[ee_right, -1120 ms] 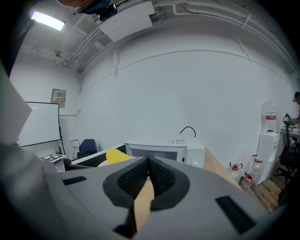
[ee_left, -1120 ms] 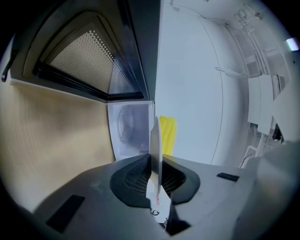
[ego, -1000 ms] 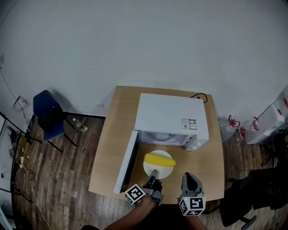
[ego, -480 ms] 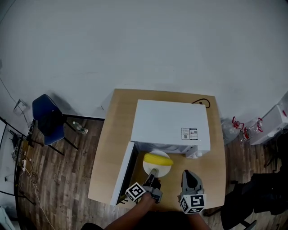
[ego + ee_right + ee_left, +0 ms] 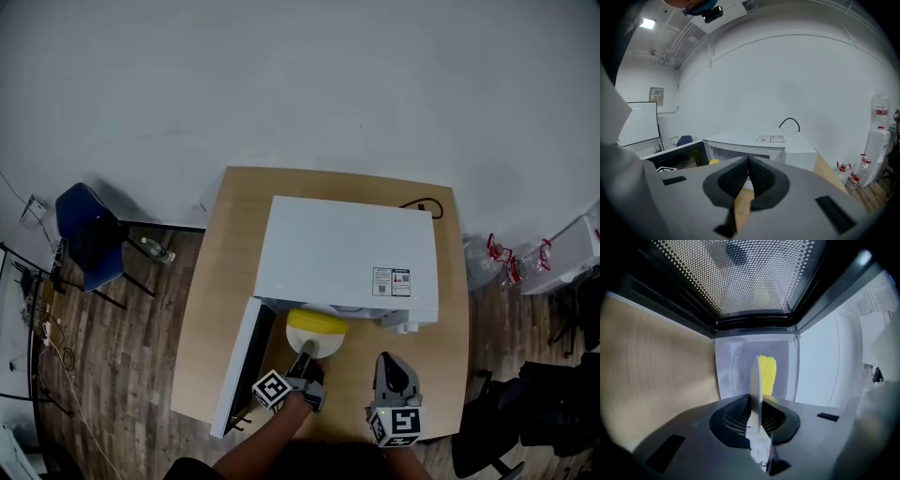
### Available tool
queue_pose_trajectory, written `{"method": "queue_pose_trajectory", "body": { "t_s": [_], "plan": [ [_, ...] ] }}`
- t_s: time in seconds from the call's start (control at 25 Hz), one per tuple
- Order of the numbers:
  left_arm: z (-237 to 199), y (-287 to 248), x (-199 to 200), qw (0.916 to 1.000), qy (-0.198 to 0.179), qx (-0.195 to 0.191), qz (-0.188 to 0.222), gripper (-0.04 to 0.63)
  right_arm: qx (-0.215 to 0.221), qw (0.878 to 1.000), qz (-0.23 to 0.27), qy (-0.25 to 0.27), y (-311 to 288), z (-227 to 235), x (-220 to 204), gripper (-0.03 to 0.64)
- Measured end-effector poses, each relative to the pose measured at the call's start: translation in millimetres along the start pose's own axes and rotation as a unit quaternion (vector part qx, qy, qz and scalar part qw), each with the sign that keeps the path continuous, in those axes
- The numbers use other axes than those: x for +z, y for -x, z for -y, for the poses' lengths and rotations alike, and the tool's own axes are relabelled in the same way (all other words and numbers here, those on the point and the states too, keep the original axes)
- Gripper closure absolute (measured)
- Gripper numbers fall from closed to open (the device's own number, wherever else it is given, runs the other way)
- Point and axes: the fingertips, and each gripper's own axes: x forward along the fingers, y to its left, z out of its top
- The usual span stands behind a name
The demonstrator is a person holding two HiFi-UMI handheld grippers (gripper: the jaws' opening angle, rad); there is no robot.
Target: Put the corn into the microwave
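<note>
A yellow corn cob (image 5: 316, 322) lies on a white plate (image 5: 320, 346) at the mouth of the white microwave (image 5: 347, 253), partly under its top edge. My left gripper (image 5: 307, 357) is shut on the plate's near rim. In the left gripper view the plate (image 5: 755, 380) shows edge-on between the jaws, with the corn (image 5: 767, 373) beside it and the pale cavity behind. The microwave door (image 5: 236, 361) hangs open to the left. My right gripper (image 5: 388, 361) hovers over the table right of the plate; its jaws (image 5: 748, 161) are shut on nothing.
The microwave sits on a wooden table (image 5: 220, 281), its black cable (image 5: 419, 203) at the back right. The door's mesh window (image 5: 740, 273) is close above my left gripper. A blue chair (image 5: 89, 239) stands at left and water bottles (image 5: 502, 258) at right.
The left gripper has carried the plate and corn forward and lower, from in front of the microwave to its opening. The right gripper has shifted forward a little.
</note>
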Motion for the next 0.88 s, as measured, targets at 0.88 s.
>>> {"method": "queue_pose_trajectory", "body": {
  "t_s": [0.88],
  "plan": [
    [-55.2, -54.4, 15.2, 0.9995, -0.013, 0.031, 0.001, 0.569, 0.009, 0.999, -0.031, -0.020, -20.0, 5.7, -30.0, 0.557]
  ]
}}
